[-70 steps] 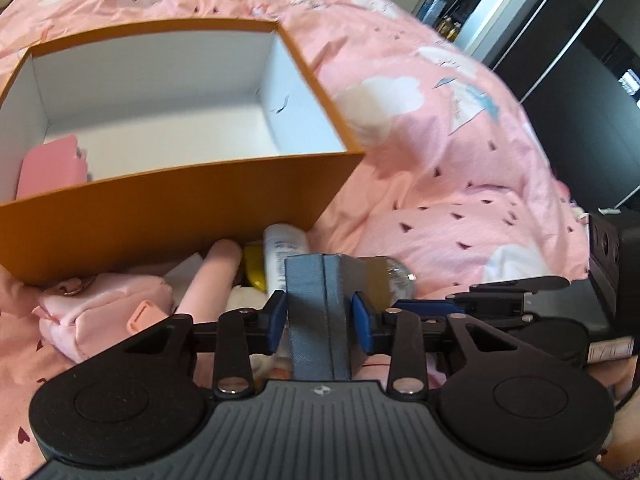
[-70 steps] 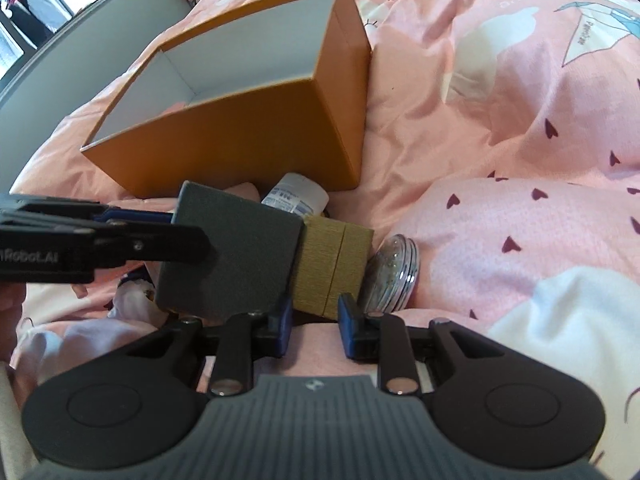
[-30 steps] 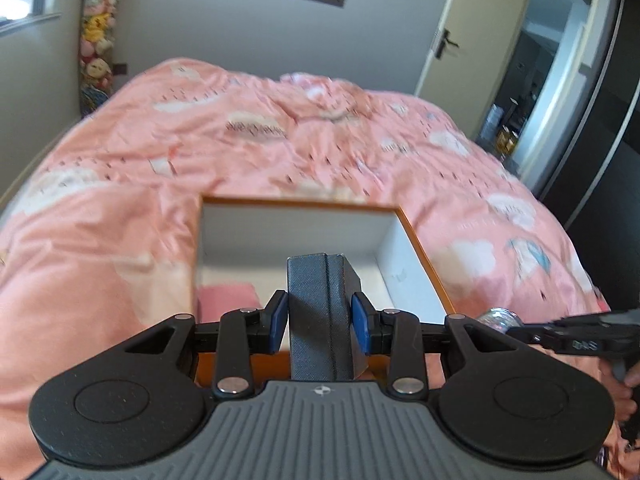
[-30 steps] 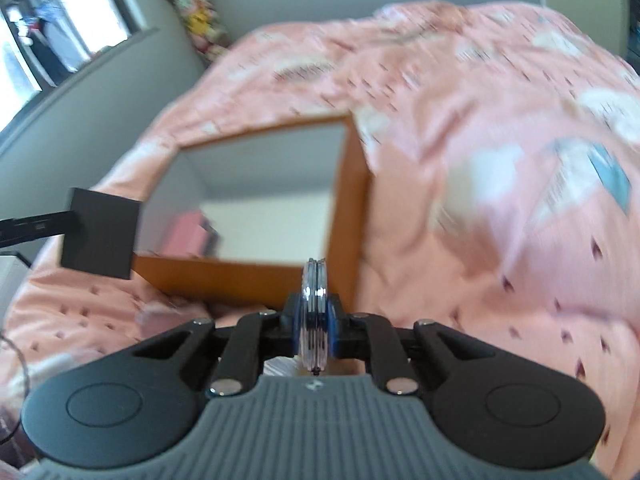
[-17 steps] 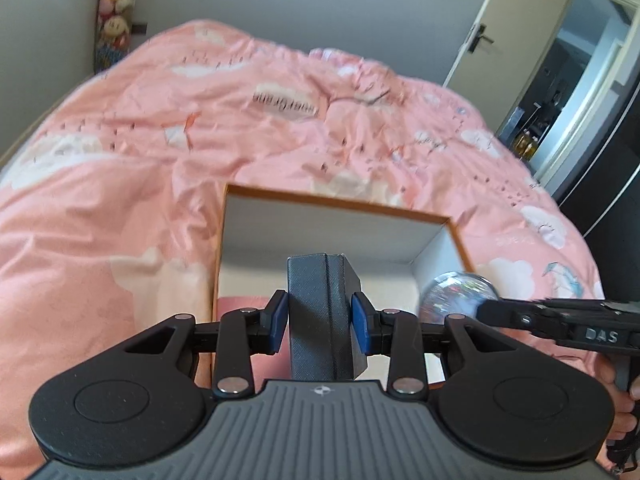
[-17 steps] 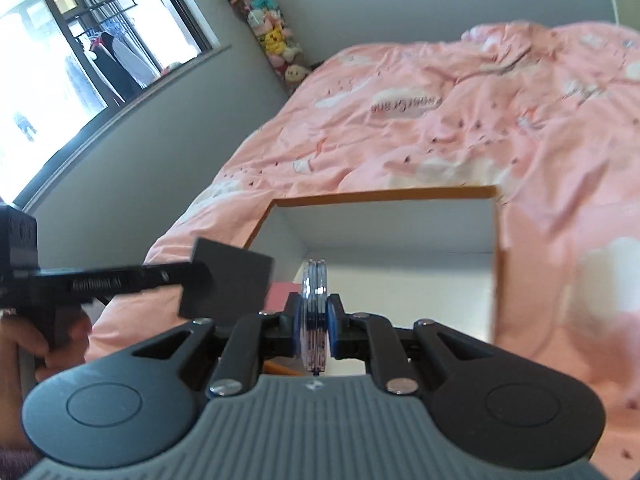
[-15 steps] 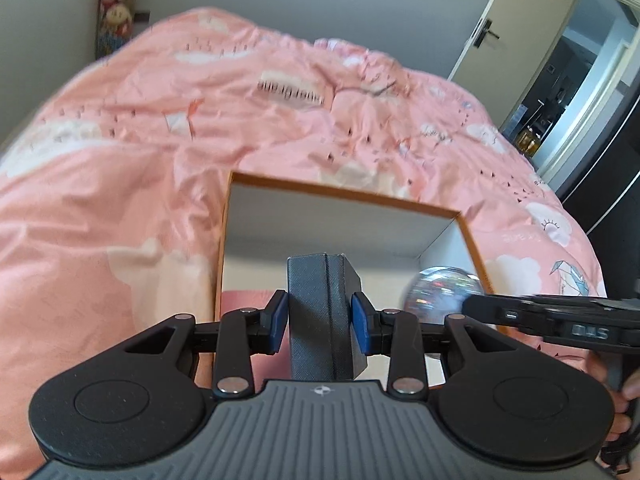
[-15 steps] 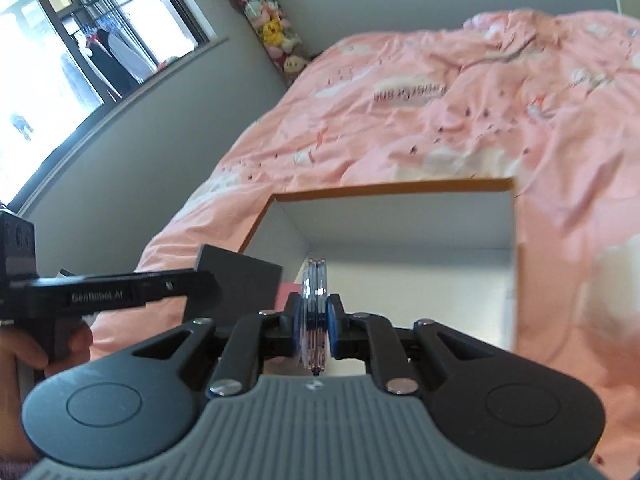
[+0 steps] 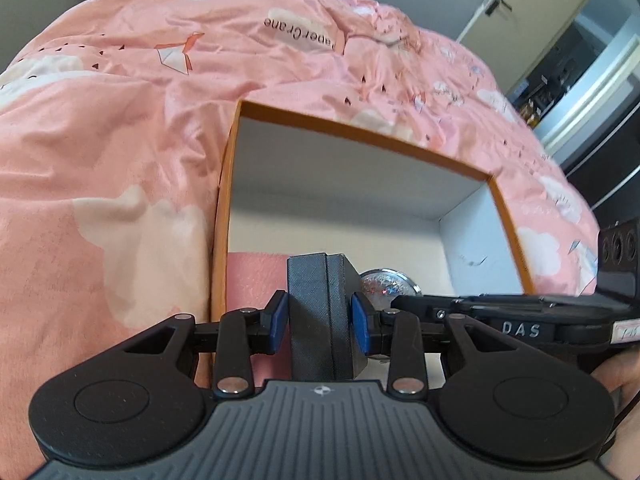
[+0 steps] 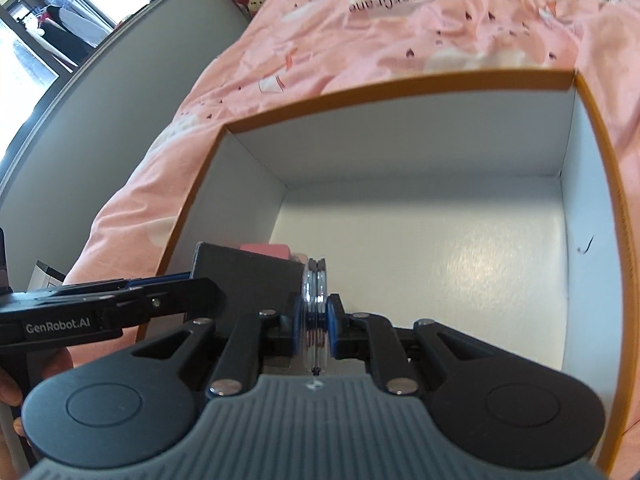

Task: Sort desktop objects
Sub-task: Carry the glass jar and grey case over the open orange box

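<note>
Pink "Paper Crane" duvet (image 9: 120, 128); "GenRobot.AI" on left gripper (image 10: 168, 280).

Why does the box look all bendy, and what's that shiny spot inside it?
Right wrist view: the fisheye lens curves the orange box, and daylight makes a soft glare patch on its white floor. Left wrist view: the same curving, and the pink bedspread bulges.
</note>
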The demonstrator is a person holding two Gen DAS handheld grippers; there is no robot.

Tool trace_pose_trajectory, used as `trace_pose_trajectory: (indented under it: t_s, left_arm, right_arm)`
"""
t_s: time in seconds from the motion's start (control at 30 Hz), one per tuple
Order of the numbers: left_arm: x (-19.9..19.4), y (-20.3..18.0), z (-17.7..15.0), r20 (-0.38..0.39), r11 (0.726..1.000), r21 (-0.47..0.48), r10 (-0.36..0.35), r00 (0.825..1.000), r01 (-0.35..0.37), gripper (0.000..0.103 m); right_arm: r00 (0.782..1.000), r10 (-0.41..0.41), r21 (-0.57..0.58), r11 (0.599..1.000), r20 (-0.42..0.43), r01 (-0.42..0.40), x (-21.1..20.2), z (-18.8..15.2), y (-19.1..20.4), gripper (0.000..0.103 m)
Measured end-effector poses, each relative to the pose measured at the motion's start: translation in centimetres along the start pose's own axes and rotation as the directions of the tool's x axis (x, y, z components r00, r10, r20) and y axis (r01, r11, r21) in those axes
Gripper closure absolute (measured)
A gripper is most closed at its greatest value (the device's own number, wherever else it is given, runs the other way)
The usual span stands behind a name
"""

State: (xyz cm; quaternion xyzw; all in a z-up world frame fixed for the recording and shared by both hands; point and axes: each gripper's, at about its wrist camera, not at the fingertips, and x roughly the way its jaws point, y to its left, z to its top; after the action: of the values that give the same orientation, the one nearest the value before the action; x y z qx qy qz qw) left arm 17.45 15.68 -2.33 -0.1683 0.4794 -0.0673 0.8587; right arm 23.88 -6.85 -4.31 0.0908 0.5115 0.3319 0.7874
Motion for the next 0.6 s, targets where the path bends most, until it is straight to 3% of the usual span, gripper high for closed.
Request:
trace_pose_trajectory:
  t_s: [0.13, 0.23, 0.33, 0.6]
  left_arm:
    - [0.4, 0.0, -0.1, -0.021, 1.0, 0.017, 0.01, 1.0, -0.009, 0.062]
    - [0.1, -0.8, -0.2, -0.002, 0.993, 0.082, 0.081, 0.997, -0.08, 0.062]
    - [-0.5, -1.2, -0.2, 0.011, 0.989, 0.113, 0.095, 0.995, -0.095, 0.06]
    - [-4.1, -1.0, 0.1, 0.126, 0.987, 0.091, 0.118, 0.985, -0.13, 0.059]
  right_arm:
    - [1.0, 0.001, 0.014, 1.0, -0.021, -0.001, 0.5, -0.3, -0.2, 0.089]
    - [0.999, 0.019, 0.038, 0.999, -0.032, -0.018, 0.7, -0.5, -0.4, 0.089]
    - [0.999, 0.03, 0.046, 0.999, -0.034, -0.029, 0.6, -0.5, -0.4, 0.089]
    - [0.997, 0.065, 0.067, 0.996, -0.032, -0.063, -0.5, -0.4, 0.6, 0.089]
